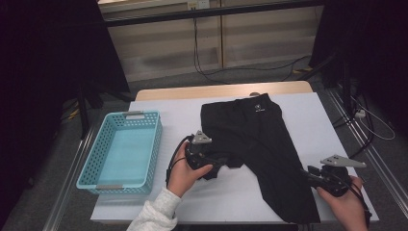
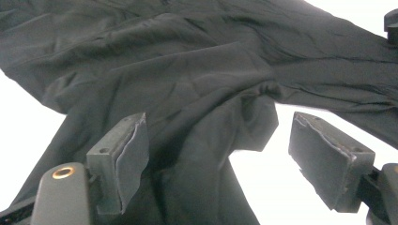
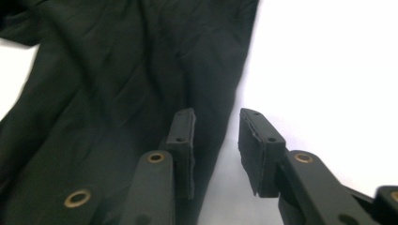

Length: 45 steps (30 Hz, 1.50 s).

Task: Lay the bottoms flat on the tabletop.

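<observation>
A turquoise basket [image 1: 120, 149] is sitting empty at the left of the high view, on a white desk [image 1: 187, 108] where a person is working a pair of black trousers [image 1: 260, 144] with two hand-held grippers. The trousers are lying across the middle and right of the frame, waistband toward the top, one leg running down to the lower right edge, the other bunched at lower centre. The left gripper [image 1: 208, 164] is hovering at that bunched leg; in the left gripper view its fingers [image 2: 123, 154] are standing wide with cloth lying between them, not pinched. At lower right, the right gripper [image 1: 312, 174] is resting at the hem of the long leg, its fingers [image 3: 184, 140] parted narrowly astride the fabric's edge, apparently gripping nothing.

The work appears to be at the stage of taking hold for a fold or a straightening. The next move is likely calling for both sets of fingers to close on cloth before any lift.

Beyond the desk, cables are trailing over a grey floor, with pale wall panels and dark drapes behind.
</observation>
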{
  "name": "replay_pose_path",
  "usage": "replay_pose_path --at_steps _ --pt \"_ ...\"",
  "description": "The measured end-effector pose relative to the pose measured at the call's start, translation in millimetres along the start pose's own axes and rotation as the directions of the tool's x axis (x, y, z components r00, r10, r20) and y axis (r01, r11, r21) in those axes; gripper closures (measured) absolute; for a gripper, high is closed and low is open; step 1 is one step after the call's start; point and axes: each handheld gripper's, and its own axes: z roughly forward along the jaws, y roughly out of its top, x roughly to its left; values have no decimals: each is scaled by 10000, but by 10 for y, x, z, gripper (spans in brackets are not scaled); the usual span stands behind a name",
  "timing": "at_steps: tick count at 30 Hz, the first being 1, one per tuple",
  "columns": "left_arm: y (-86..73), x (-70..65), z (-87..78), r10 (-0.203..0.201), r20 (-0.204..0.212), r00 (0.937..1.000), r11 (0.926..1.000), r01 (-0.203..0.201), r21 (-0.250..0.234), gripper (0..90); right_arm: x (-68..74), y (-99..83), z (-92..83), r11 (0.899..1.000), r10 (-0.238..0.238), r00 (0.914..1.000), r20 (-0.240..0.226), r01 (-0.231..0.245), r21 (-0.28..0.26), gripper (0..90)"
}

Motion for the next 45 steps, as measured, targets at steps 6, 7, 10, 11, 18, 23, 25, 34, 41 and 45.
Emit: replay_pose_path --at_steps 6,7,10,11,18,23,25,34,41,45 --pt "-23 74 -112 -245 -400 9989 9997 247 48 193 -6 64 184 9999 101 9994 329 -104 111 655" --pt "-21 94 -132 -239 -504 9984 9997 243 82 191 8 71 194 9999 43 9997 255 -45 113 709" --pt "-23 129 -152 -471 -538 9974 9988 477 112 181 27 64 206 9999 -109 9999 -70 109 76 897" --pt "-25 137 -152 -459 -530 9975 9987 469 176 181 20 59 201 10000 -51 9999 -123 52 51 900" --pt "-81 184 -156 -497 -685 9964 9979 525 387 180 -69 22 129 10000 1 10000 21 -2 92 900" --pt "-163 231 -119 -518 -810 9954 9944 589 877 210 -71 26 80 9991 -384 9990 241 388 -148 834" --pt "-200 236 -72 -614 -723 9955 9922 688 1042 240 -54 40 62 9983 -538 9978 391 547 -210 700" --pt "-246 207 -6 -989 -143 9950 9829 999 1546 690 122 145 -9 9939 -839 9965 39 840 -716 409" --pt "-211 156 -55 -1368 360 9899 9801 1300 1501 837 170 142 -10 9943 -741 9972 45 742 -766 296" --pt "-131 50 -115 -1194 723 9902 9866 1102 1205 848 221 155 -24 9927 -771 9970 -32 765 -937 262"
